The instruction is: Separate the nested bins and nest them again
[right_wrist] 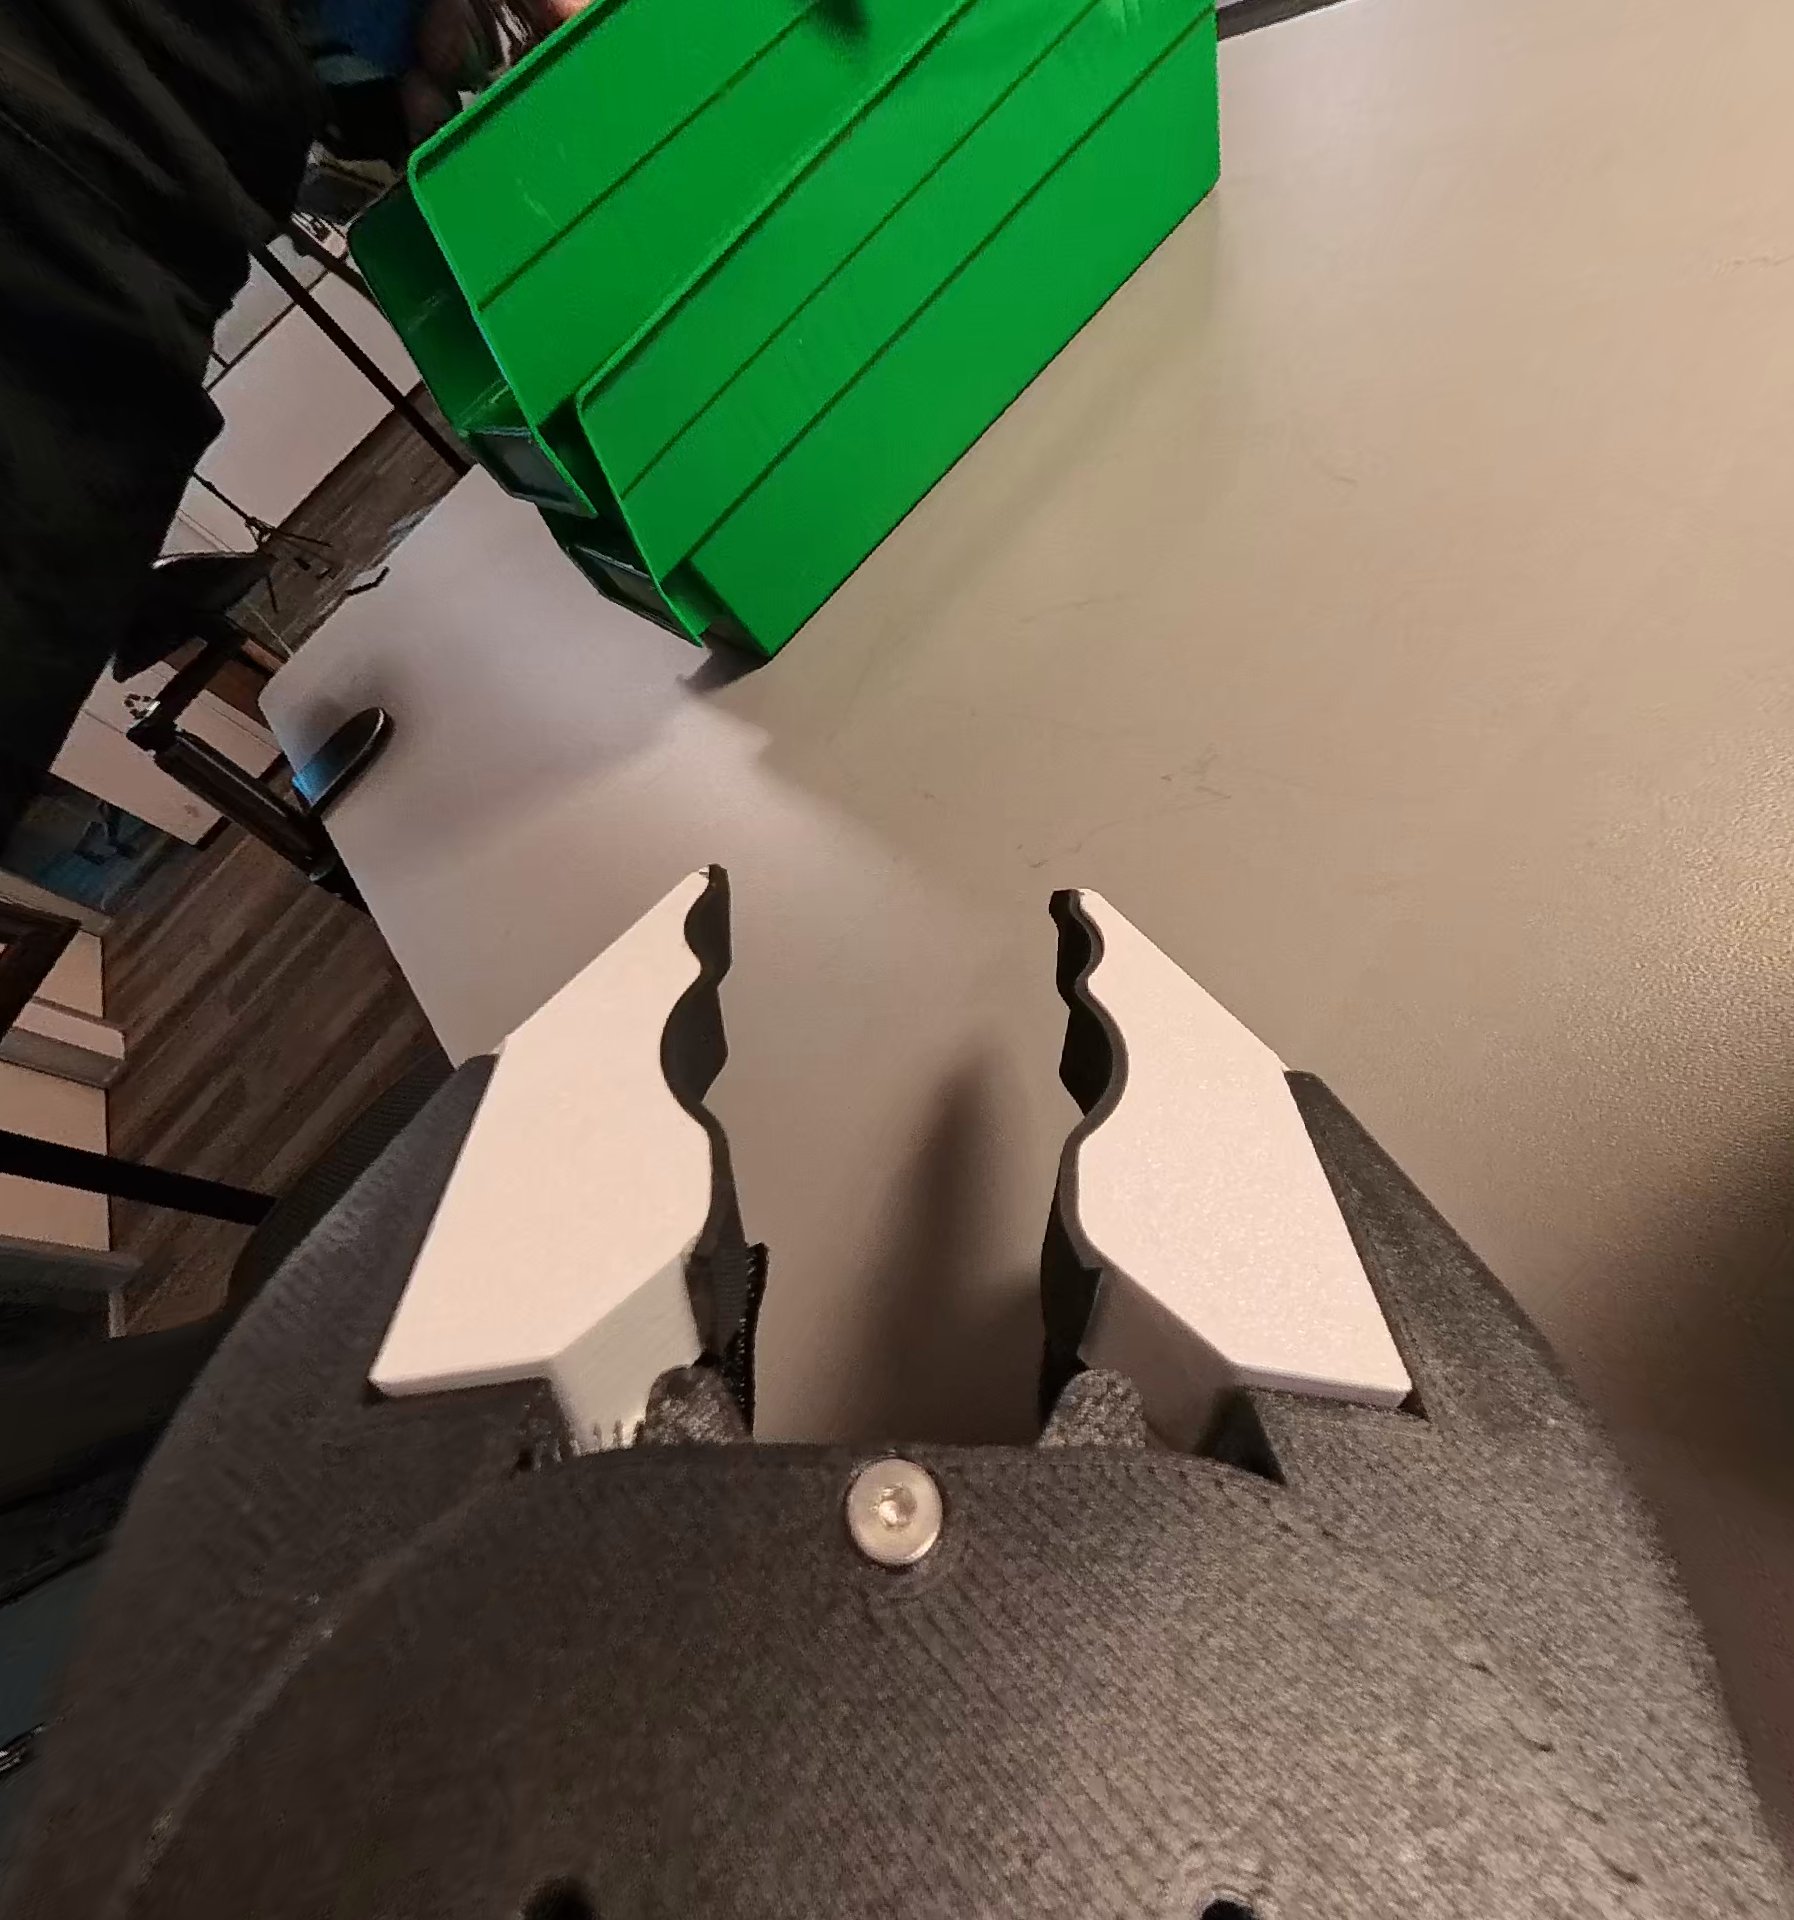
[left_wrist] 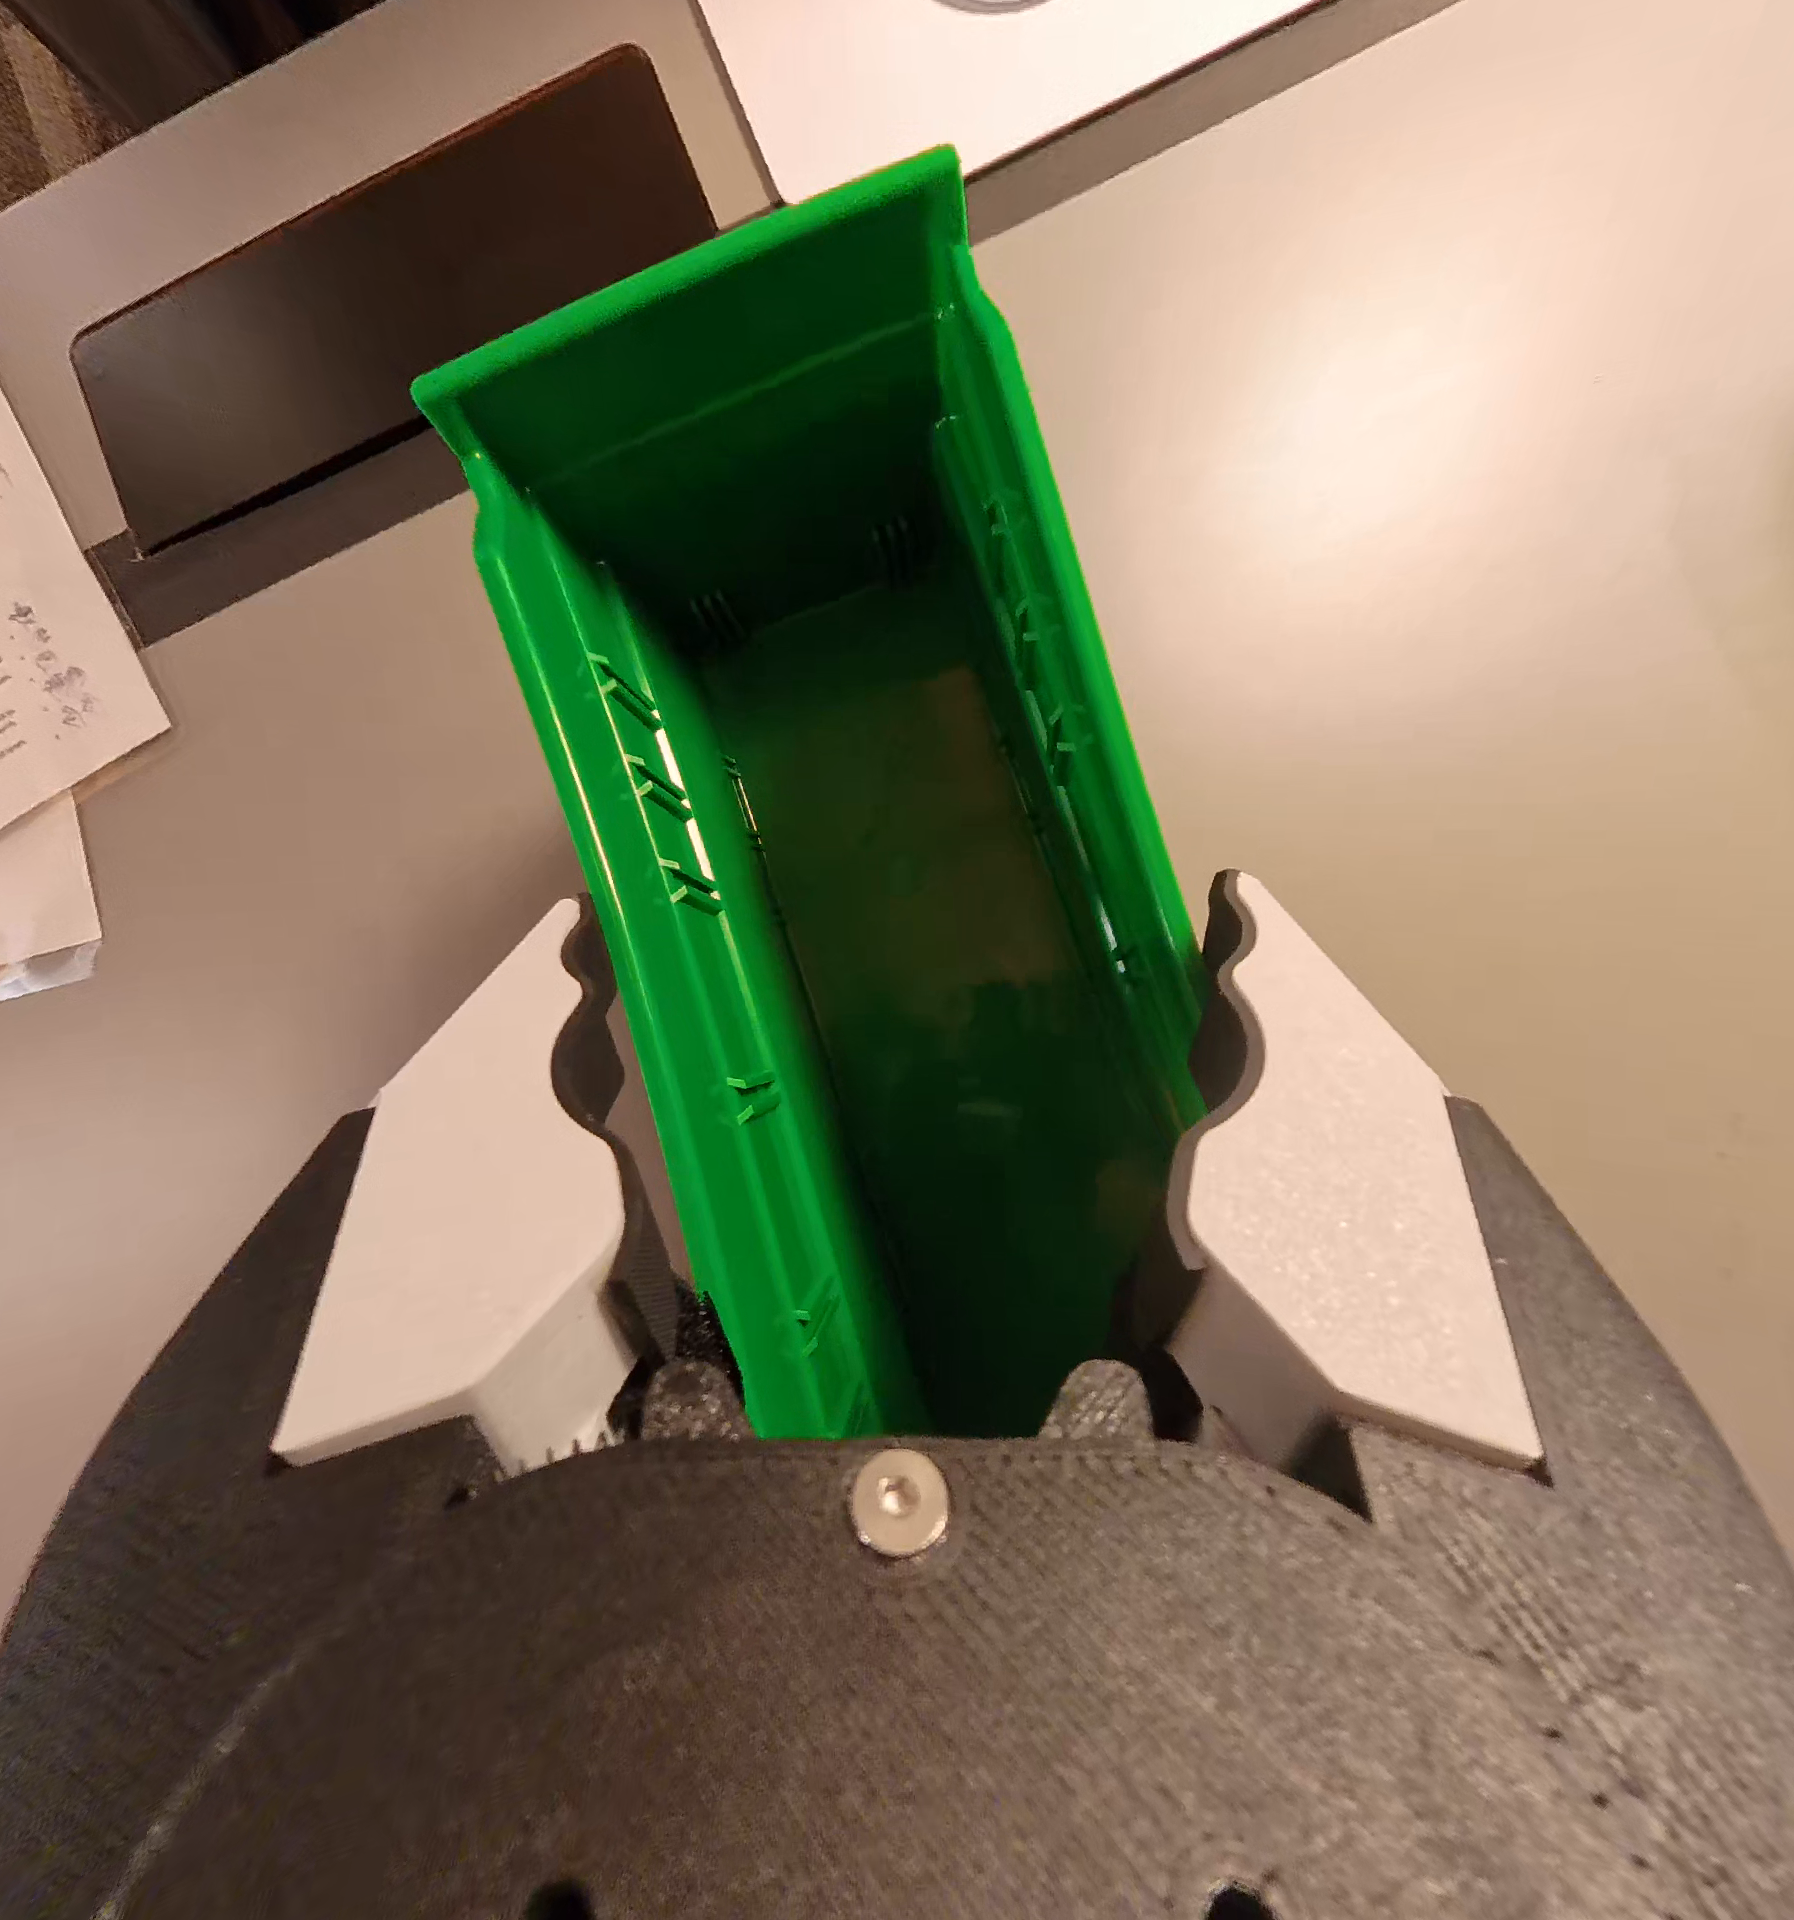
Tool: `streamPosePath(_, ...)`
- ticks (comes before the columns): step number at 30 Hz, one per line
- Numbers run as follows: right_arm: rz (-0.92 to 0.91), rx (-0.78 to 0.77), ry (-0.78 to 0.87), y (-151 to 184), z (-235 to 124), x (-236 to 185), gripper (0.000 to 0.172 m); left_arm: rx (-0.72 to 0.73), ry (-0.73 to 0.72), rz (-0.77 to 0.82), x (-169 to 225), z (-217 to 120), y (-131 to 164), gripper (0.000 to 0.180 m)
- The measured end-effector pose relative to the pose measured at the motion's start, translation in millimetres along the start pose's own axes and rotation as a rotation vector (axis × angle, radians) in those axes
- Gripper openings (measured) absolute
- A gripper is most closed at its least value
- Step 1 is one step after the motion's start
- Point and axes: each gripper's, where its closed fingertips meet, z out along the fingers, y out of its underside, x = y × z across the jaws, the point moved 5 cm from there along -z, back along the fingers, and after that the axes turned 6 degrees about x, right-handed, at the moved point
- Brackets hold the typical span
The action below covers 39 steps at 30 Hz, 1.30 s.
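We see the pale table [right_wrist: 1392, 520] filling both views, and on it, in the upper left of the right wrist view, the green nested bins [right_wrist: 820, 343], one still seated inside the other and tilted, with a corner lifted off the surface. In the left wrist view the same stack runs up the centre of the frame, and the left tool [left_wrist: 898, 925] is clamped across its long sides, both pads against the green walls. The right tool [right_wrist: 888, 894], lower centre of its view, stands apart and empty, well short of the bins; we judge separation barely begun, so it must next grip one bin and draw it free.
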Motion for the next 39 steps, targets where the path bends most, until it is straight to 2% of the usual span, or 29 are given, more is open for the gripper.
streamPosePath(1,0.0,-0.001,0.0,0.1,0.3,0.2,0.065,0.01,0.0,-0.008,-0.6,-0.5,-1.2,0.113)
streamPosePath(14,-0.006,-0.002,0.004,0.4,0.4,-0.2,0.065,0.01,-0.031,-0.009,4.6,12.4,8.8,0.123)
streamPosePath(17,-0.006,0.0,0.002,0.3,0.0,-0.2,0.065,0.078,-0.063,0.011,5.2,1.3,-2.3,0.12)
streamPosePath(20,-0.002,0.0,0.0,0.2,0.1,-0.1,0.065,0.159,-0.02,-0.015,16.0,-18.7,-19.4,0.118)
streamPosePath(25,-0.01,0.0,0.003,0.1,0.1,-0.4,0.065,0.256,0.166,-0.004,72.8,-50.0,-38.2,0.117)
streamPosePath(31,-0.047,0.027,-0.004,-2.0,-11.2,-4.4,0.068,0.267,0.387,0.071,157.9,-61.9,-32.8,0.117)
streamPosePath(33,-0.074,0.033,0.021,-9.2,-26.7,-2.8,0.069,0.267,0.431,0.1,179.4,-63.1,-28.8,0.116)
streamPosePath(36,-0.115,0.172,0.115,-42.0,-70.2,6.4,0.069,0.261,0.478,0.134,202.2,-61.6,-21.0,0.117)
streamPosePath(39,-0.14,0.307,0.28,-66.0,-116.1,28.0,0.07,0.246,0.511,0.146,216.5,-55.2,-12.0,0.117)
